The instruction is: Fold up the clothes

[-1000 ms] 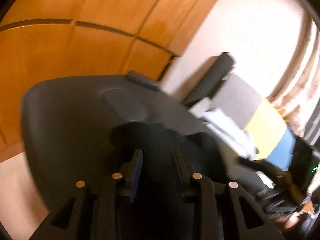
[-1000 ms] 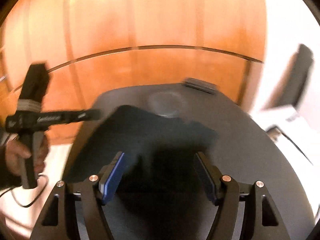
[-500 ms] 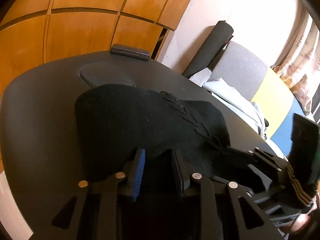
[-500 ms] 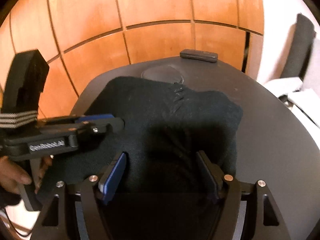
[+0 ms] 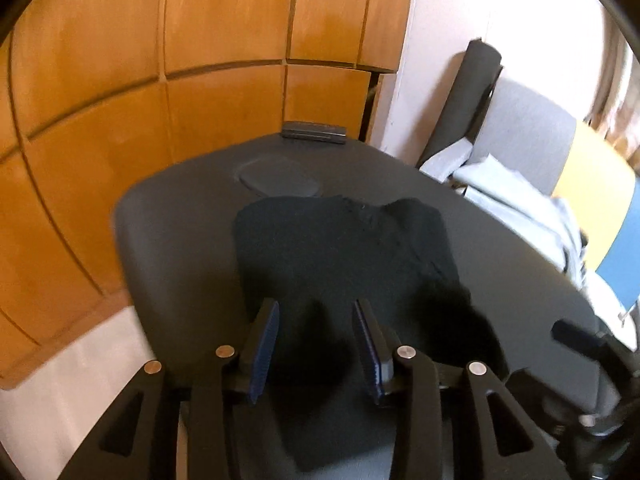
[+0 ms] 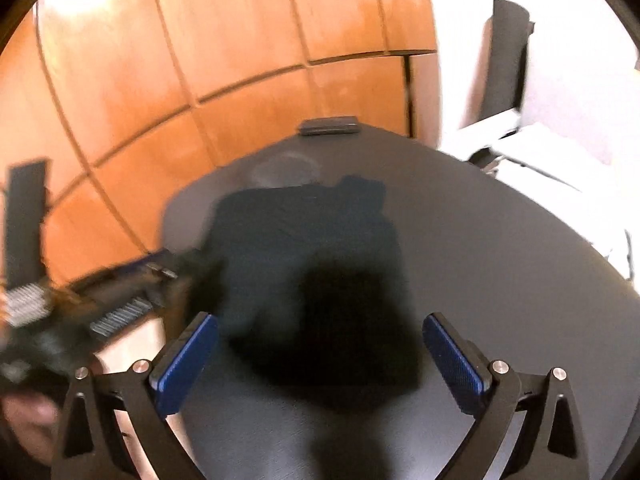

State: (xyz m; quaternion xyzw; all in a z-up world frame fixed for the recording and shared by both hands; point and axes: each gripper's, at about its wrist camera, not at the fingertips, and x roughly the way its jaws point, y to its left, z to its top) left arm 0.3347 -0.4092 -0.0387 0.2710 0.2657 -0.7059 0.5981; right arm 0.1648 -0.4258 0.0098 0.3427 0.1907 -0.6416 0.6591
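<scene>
Grippers [image 5: 316,320] above black garment [image 5: 340,248].

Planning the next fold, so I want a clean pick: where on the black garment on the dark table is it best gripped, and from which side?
Probably the black garment is best taken at its near hem, approached from the near side of the table. That edge lies flat and closest to the open left tool and right tool. The far edge, by the rumpled corner, looks bunched.

no legible text, labels, brands or numbers in either wrist view, motion blur throughout
</scene>
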